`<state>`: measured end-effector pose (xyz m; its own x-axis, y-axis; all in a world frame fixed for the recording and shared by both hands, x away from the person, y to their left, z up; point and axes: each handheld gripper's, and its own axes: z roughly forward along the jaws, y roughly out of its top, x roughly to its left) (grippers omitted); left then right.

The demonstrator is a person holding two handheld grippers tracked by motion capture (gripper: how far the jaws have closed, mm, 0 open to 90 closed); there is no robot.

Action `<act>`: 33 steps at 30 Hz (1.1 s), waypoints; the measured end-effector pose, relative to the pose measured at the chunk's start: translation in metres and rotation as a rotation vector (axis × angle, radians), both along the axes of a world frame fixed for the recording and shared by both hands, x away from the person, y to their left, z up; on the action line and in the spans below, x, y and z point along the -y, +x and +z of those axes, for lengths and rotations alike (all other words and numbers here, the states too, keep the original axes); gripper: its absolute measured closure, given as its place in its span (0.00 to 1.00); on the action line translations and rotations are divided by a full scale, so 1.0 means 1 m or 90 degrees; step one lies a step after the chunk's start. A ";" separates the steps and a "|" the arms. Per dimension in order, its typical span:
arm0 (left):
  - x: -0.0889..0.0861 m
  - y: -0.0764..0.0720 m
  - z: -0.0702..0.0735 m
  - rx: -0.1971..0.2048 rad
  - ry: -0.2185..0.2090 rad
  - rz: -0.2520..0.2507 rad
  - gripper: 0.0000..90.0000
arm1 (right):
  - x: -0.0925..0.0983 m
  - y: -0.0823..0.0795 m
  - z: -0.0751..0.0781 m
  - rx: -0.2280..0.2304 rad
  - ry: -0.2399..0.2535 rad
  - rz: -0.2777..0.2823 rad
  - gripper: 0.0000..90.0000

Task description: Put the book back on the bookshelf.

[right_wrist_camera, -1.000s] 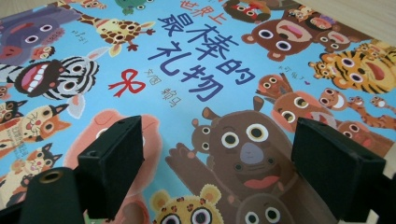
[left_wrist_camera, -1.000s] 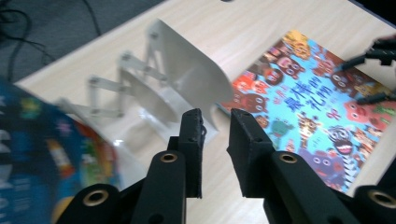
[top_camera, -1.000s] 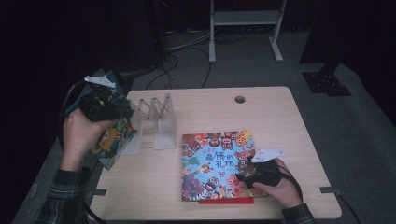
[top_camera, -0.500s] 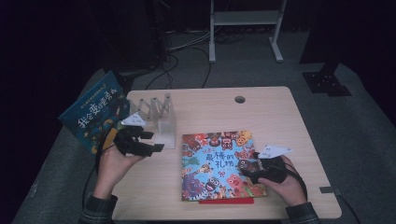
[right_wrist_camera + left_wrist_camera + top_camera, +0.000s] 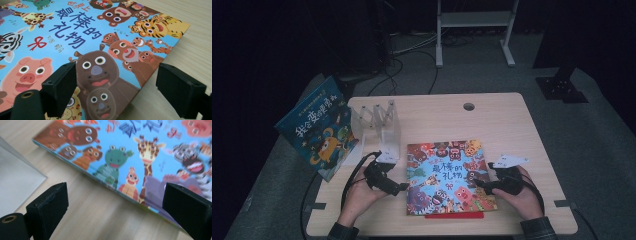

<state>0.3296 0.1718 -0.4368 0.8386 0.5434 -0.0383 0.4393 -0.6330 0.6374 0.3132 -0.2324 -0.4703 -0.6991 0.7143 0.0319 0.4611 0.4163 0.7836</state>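
Observation:
A colourful animal picture book (image 5: 447, 175) lies flat on the wooden table (image 5: 502, 125). My left gripper (image 5: 399, 189) sits low at the book's left edge (image 5: 110, 182). Its jaws have just been opening and stand wide (image 5: 117, 195) with nothing between the pads. My right gripper (image 5: 479, 184) rests at the book's right side. It is open (image 5: 120, 75), one jaw over the cover (image 5: 75, 37) and one over bare wood. A blue picture book (image 5: 317, 127) leans at the table's left side, beside a clear folding rack (image 5: 379, 120).
A red strip (image 5: 454, 215) shows under the book's near edge. A clear sheet (image 5: 15, 177) lies left of the book. The tabletop has a cable hole (image 5: 469, 106). A metal stand (image 5: 472, 20) and cables are on the floor behind.
My left hand let go of the blue book, left leaning by the rack, and came down and right to the animal book's left edge, jaws opening. The right hand has stayed put.

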 end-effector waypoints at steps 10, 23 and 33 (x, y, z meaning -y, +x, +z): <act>-0.006 -0.001 -0.026 -0.021 -0.002 -0.007 0.07 | 0.004 0.000 -0.003 -0.005 0.000 -0.009 0.18; -0.004 -0.002 -0.027 -0.010 -0.007 -0.031 0.07 | 0.010 0.000 -0.001 0.001 -0.003 -0.022 0.18; 0.006 -0.003 -0.031 -0.031 -0.052 -0.074 0.07 | 0.010 0.002 -0.001 0.001 -0.008 -0.024 0.18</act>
<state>0.3262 0.1653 -0.4675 0.8915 0.4367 -0.1204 0.3981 -0.6284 0.6683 0.3152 -0.2427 -0.4715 -0.6718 0.7404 0.0225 0.4760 0.4081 0.7790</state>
